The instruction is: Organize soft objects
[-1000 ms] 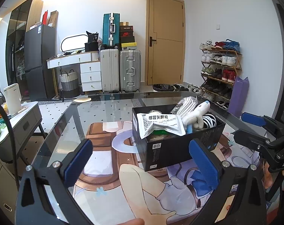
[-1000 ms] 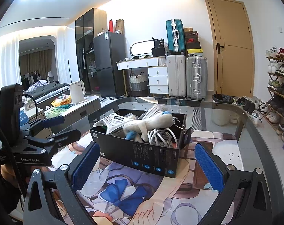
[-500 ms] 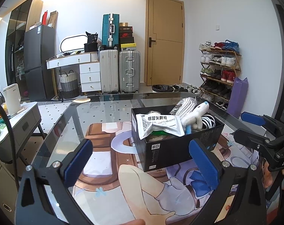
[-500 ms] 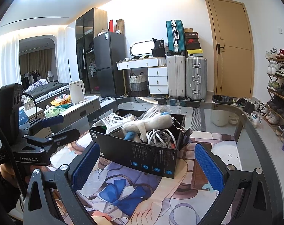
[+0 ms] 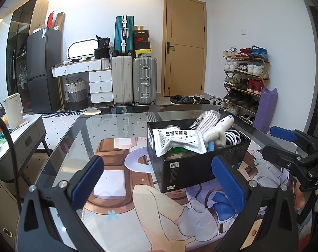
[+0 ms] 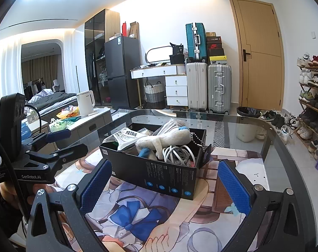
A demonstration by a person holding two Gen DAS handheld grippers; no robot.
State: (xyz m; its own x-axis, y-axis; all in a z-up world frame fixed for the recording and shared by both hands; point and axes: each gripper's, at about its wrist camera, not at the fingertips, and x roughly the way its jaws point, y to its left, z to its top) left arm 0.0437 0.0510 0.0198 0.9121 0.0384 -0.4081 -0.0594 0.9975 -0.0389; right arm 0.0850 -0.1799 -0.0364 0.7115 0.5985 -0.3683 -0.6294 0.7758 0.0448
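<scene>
A black cardboard box [image 5: 192,168] [image 6: 159,176] stands on the printed mat of the glass table. In it lie a white medicine pouch [image 5: 178,141] [image 6: 127,136], a white plush toy with blue parts [image 5: 219,129] [image 6: 163,140], a coiled white cable [image 5: 232,137] [image 6: 178,154] and a striped cloth [image 5: 205,119]. My left gripper [image 5: 159,182] is open and empty, hovering in front of the box. My right gripper [image 6: 164,187] is open and empty on the box's other side. Each gripper shows in the other's view, the right one [image 5: 285,145] and the left one [image 6: 60,145].
The printed mat [image 5: 121,180] [image 6: 138,220] covers the glass table [image 5: 117,124] [image 6: 270,157]. A side cabinet with a white kettle [image 5: 12,110] [image 6: 85,103] stands left. Suitcases [image 5: 133,79], a door and a shoe rack [image 5: 245,79] line the far wall.
Both views have shifted only slightly; the box sits marginally lower and nearer in the left wrist view. Both grippers stay open and empty.
</scene>
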